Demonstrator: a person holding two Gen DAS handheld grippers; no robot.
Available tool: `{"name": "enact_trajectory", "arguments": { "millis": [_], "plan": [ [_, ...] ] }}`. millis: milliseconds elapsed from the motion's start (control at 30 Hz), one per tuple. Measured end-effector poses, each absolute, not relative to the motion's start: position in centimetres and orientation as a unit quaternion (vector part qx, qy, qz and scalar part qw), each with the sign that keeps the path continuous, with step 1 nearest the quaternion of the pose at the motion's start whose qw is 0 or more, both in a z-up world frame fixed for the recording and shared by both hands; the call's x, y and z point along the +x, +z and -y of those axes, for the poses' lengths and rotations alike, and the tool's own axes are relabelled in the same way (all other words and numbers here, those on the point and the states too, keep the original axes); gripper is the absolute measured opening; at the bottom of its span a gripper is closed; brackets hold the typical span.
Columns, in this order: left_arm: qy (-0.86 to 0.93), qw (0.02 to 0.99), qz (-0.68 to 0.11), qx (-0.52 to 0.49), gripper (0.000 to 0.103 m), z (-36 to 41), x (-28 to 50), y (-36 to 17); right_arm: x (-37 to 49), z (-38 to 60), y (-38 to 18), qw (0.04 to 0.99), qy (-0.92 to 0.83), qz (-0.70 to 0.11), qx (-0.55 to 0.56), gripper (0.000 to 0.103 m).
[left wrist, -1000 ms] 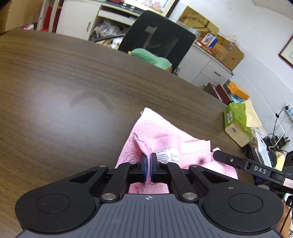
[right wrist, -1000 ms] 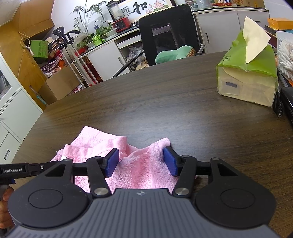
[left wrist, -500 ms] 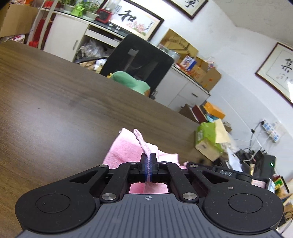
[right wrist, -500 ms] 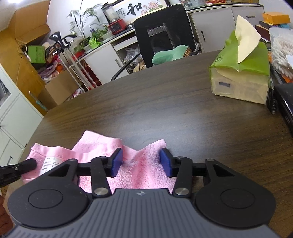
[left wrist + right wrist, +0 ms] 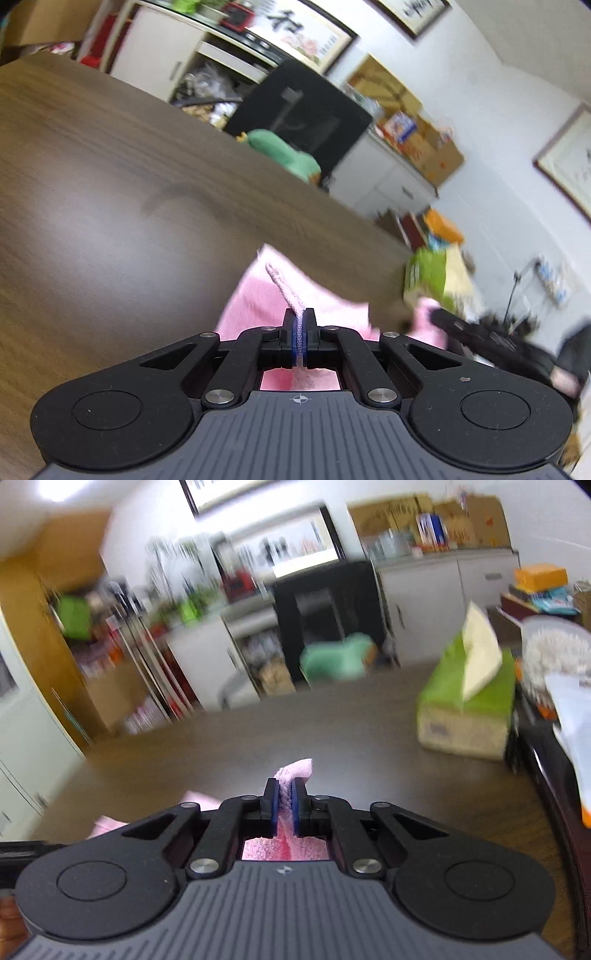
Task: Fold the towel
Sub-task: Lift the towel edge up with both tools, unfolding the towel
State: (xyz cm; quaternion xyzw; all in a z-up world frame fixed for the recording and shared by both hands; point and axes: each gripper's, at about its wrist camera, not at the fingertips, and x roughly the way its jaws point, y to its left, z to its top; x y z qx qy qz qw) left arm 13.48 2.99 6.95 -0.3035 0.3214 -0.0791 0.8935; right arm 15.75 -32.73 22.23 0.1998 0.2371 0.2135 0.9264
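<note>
A pink towel (image 5: 258, 295) lies on the dark wooden table (image 5: 110, 221). My left gripper (image 5: 300, 325) is shut on one edge of it, with a thin pink hem sticking up between the pads. My right gripper (image 5: 283, 794) is shut on another corner of the towel (image 5: 295, 770), which pokes out above the blue pads. The right gripper also shows at the right in the left wrist view (image 5: 480, 332), holding pink cloth. Both views are blurred by motion.
A green tissue box (image 5: 469, 709) stands on the table at the right, also in the left wrist view (image 5: 432, 277). A black office chair (image 5: 332, 620) with a green cushion (image 5: 336, 657) stands behind the table. Dark equipment (image 5: 539, 760) lies at the right edge.
My right gripper has closed on the towel corner and lifted it. My left gripper stays shut on its edge. Both grippers have tilted up and moved, blurring the views.
</note>
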Motion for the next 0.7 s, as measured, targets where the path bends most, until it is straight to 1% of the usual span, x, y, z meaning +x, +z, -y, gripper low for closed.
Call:
{"name": "enact_trajectory", "arguments": {
  "millis": [200,300,400,533,600,633,700],
  "plan": [
    [-0.078,0.912,-0.245,-0.32,0.002,-4.4,14.1,13.9,14.3,32.8,25.5,0.94,0.208,-0.178,0.205,0.007],
    [-0.09,0.922,-0.208,-0.313,0.002,-4.6,12.2,16.6,12.5,33.0,27.7,0.946,0.213,-0.136,0.204,0.007],
    [-0.098,0.936,-0.177,-0.29,0.002,-4.9,8.0,18.1,9.0,33.1,28.3,0.949,0.217,-0.123,0.191,0.007],
    [-0.082,0.945,-0.185,-0.255,0.002,-4.7,2.6,16.1,4.0,32.9,26.7,0.944,0.237,-0.169,0.153,0.008],
    [-0.061,0.943,-0.223,-0.241,0.002,-4.9,-1.0,12.8,1.4,32.4,25.1,0.935,0.247,-0.217,0.132,0.008],
    [-0.058,0.94,-0.231,-0.243,0.002,-5.1,-1.5,12.3,0.1,32.3,24.3,0.93,0.249,-0.241,0.12,0.008],
    [-0.045,0.929,-0.271,-0.248,0.002,-5.6,-4.2,9.0,-2.5,32.2,22.6,0.921,0.246,-0.288,0.09,0.009]
  ]
}}
